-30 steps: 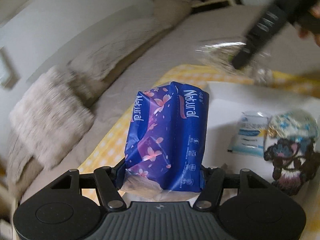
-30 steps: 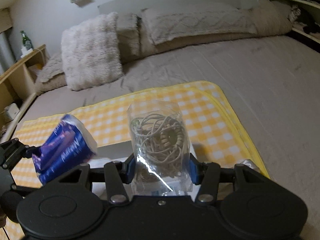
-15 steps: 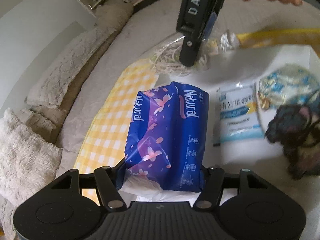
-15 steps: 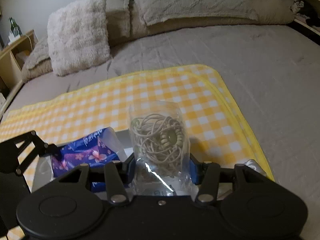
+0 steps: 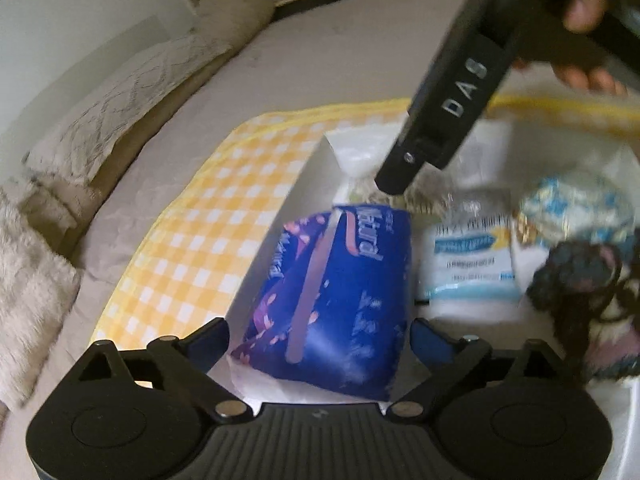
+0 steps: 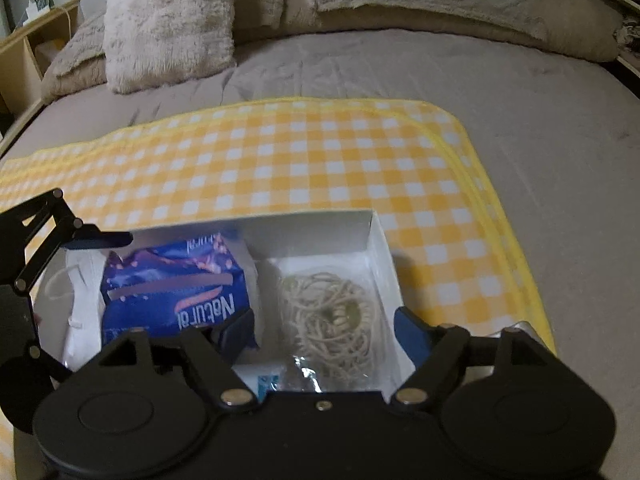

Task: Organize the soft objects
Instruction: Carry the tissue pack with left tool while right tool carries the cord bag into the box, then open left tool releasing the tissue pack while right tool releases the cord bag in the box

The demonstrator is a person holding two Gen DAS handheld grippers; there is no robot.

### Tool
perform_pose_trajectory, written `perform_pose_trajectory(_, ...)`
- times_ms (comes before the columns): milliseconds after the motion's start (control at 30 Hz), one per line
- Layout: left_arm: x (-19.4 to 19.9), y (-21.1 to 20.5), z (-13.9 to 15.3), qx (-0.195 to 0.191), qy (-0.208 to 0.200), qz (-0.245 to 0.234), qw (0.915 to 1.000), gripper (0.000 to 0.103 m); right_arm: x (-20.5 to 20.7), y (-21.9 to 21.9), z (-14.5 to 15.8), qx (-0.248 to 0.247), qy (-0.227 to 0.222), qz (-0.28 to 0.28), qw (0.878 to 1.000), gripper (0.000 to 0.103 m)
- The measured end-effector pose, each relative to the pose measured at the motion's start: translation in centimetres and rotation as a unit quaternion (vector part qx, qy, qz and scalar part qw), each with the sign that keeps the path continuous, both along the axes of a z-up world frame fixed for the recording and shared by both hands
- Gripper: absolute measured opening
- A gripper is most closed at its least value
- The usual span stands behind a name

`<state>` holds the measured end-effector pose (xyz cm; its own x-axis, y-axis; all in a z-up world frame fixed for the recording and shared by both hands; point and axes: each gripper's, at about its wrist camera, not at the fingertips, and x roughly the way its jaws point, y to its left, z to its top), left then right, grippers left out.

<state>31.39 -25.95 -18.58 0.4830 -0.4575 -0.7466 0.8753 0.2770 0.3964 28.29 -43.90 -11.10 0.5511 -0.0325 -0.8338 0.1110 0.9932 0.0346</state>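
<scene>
Left gripper [image 5: 320, 340] is released: jaws spread wide, the blue pack [image 5: 336, 296] lying between them with a gap on each side, resting in the white box [image 6: 372, 240]. Right gripper [image 6: 324, 328] likewise released, jaws apart on either side of the cord bag [image 6: 332, 320], which lies flat on the box floor at the right end.

Right wrist view: blue pack sits left of the cord bag, the two just beside each other. Left wrist view: a white-and-blue packet [image 5: 472, 264] lies right of the blue pack, and further right a dark knitted toy [image 5: 580, 288] with a blue-patterned bundle [image 5: 576, 208] behind it. Blurred; cannot tell whether these last two are inside the box walls.

Box stands on a yellow checked cloth [image 6: 300, 160] on the bed [image 6: 400, 64]; pillows [image 6: 168, 20] at the far end.

Judgement: both carried items are deposited. Left to do, as far as visible: withdraw both grippers, and box the toy and bundle if they are outside.
</scene>
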Motion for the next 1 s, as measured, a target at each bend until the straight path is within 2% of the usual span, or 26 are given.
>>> perform_pose_trajectory(233,0.2,0.6,1.8,-0.037,0.025,0.020,0.9988,0.101,-0.6,-0.5,1.2,0.019,-0.016,-0.011,1.000,0.076)
perform_pose_trajectory(333,-0.1,0.8,2.4,-0.045,0.032,0.020,0.9983,0.101,-0.9,-0.8,1.8,0.023,-0.025,-0.017,0.999,0.072)
perform_pose_trajectory(367,-0.3,0.8,2.6,-0.047,0.034,0.021,0.9981,0.101,-1.0,-0.9,2.0,0.026,-0.027,-0.021,0.999,0.068)
perform_pose_trajectory(400,-0.6,0.9,2.8,-0.050,0.040,0.023,0.9977,0.101,-1.1,-1.0,2.1,0.029,-0.026,-0.022,0.999,0.053)
perform_pose_trajectory(433,-0.3,1.0,3.0,-0.053,0.046,0.025,0.9972,0.101,-1.1,-1.0,2.2,0.030,-0.022,-0.021,0.999,0.043)
perform_pose_trajectory(467,-0.4,1.2,3.2,-0.057,0.053,0.028,0.9966,0.101,-1.1,-0.9,2.2,0.030,-0.015,-0.019,0.999,0.024)
perform_pose_trajectory(500,-0.3,1.4,3.3,-0.062,0.060,0.033,0.9957,0.101,-1.0,-0.8,2.1,0.028,-0.008,-0.017,0.999,0.020)
perform_pose_trajectory(633,-0.4,1.8,3.4,-0.056,0.061,0.052,0.9952,0.101,-0.5,-0.2,0.8,0.025,0.027,-0.002,0.999,0.019)
perform_pose_trajectory(700,-0.2,1.9,3.2,-0.047,0.059,0.060,0.9953,0.101,-0.1,-0.1,-0.3,0.022,0.041,0.003,0.999,0.023)
perform_pose_trajectory(867,0.5,2.0,2.5,-0.033,0.053,0.091,0.9939,0.101,0.7,-0.2,-1.8,0.011,0.040,0.010,0.999,0.029)
perform_pose_trajectory(1000,1.1,2.5,2.9,-0.051,0.075,0.118,0.9889,0.101,0.7,-0.5,-1.3,0.020,0.036,0.003,0.999,0.029)
